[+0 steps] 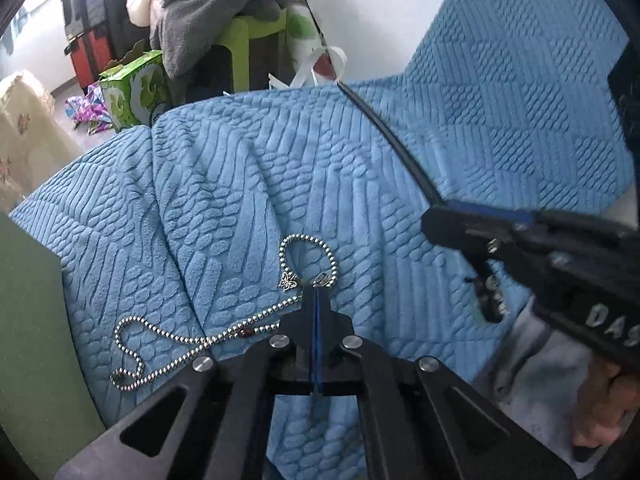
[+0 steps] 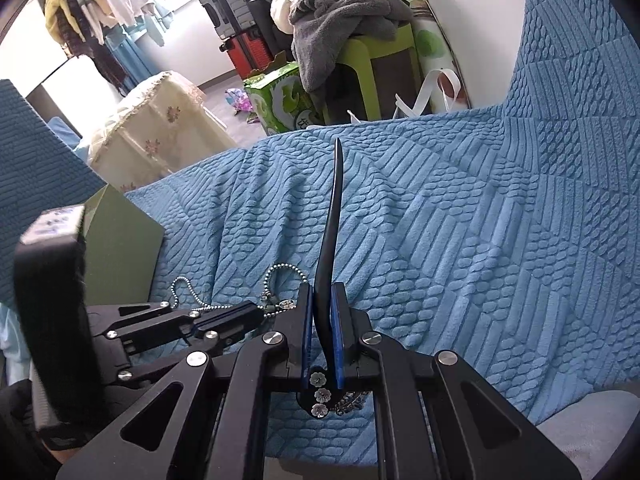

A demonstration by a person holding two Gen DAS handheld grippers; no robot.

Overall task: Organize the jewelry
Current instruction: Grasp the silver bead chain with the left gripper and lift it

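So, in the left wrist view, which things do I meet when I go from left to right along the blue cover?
Green board → silver bead chain → butterfly charm → left tool, shut at the chain's clasp → right tool holding the black hair stick.

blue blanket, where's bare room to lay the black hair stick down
Bare blue blanket lies right of the black hair stick, toward the raised backrest. It is crowded left: the bead chain, the left gripper and the green box.
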